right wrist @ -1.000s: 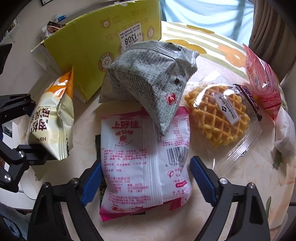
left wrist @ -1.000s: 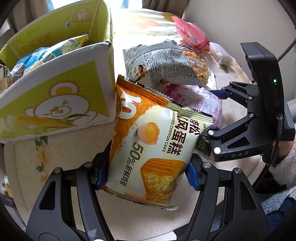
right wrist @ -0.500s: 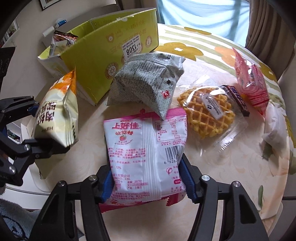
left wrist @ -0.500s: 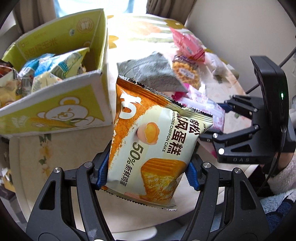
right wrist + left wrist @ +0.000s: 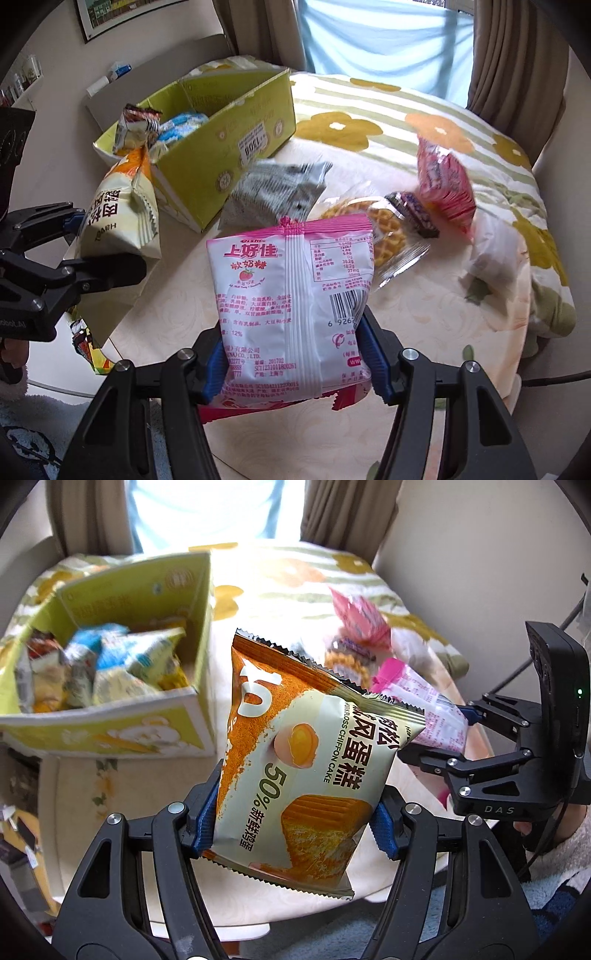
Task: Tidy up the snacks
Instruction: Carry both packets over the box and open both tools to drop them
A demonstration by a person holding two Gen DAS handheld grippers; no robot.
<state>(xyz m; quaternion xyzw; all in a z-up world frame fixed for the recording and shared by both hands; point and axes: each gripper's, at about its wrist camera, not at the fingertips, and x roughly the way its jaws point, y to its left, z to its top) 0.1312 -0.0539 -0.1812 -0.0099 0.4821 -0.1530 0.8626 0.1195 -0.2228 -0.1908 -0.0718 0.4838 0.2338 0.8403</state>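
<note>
Clearly, left gripper (image 5: pixel 295 825) clamps the "PORK FLOSS CHIFFON CAKE" bag (image 5: pixel 310 760); right gripper (image 5: pixel 295 363), jaws just closed, pinches the pink "Oishi" packet (image 5: pixel 291 306).

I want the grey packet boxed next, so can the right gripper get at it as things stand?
Probably not yet: the right gripper is shut on the pink candy bag, though the grey packet lies uncovered beyond.

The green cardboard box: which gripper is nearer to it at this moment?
Left. The left gripper, holding the chiffon cake packet, is just beside the green cardboard box's near corner. The right gripper, holding the pink candy bag, is farther out over the table.
</note>
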